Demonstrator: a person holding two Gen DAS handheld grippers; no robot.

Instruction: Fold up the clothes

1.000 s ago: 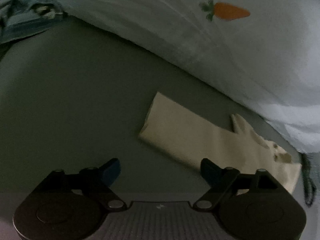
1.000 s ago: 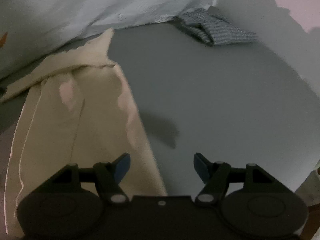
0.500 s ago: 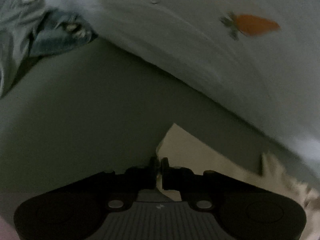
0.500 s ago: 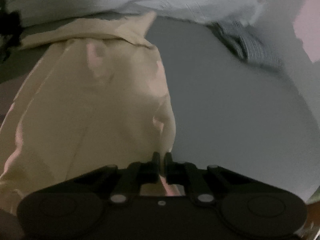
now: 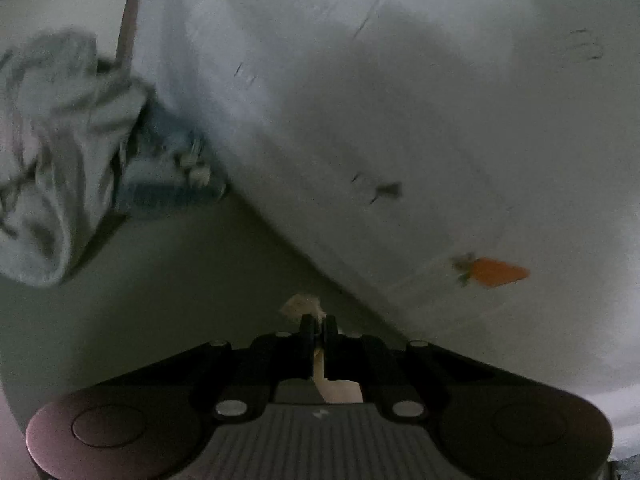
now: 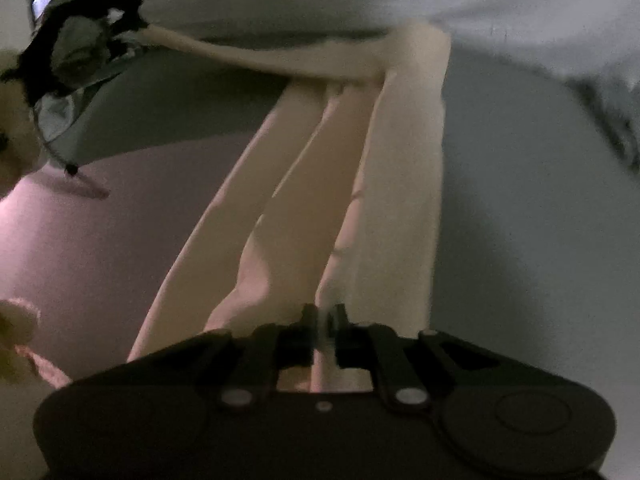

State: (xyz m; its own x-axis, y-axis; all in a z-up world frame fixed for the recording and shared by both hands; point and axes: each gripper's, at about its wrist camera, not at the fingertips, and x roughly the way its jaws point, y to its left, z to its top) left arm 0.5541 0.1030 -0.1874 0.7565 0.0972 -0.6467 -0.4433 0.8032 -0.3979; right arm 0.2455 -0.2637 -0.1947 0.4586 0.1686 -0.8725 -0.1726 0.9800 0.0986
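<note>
A cream garment (image 6: 360,160) hangs stretched in long folds over the grey sheet (image 6: 520,200). My right gripper (image 6: 323,312) pinches its near edge; the jaws are opening slightly, with cloth still pressed between the pads. In the left wrist view my left gripper (image 5: 319,322) is shut on another corner of the cream garment (image 5: 300,305), raised off the sheet. The right wrist view shows that left gripper (image 6: 138,26) at the top left, holding the garment's far end.
A white quilt (image 5: 440,120) printed with carrots (image 5: 492,272) rises behind the garment. A striped grey heap (image 5: 52,160) and a blue garment (image 5: 168,176) lie at the left. A checked garment (image 6: 616,120) sits at the right, pink bedding (image 6: 100,232) at the left.
Both grippers went from wide open to shut on the cream garment. The left one lifted its corner up and away, and the garment is now pulled long between the two.
</note>
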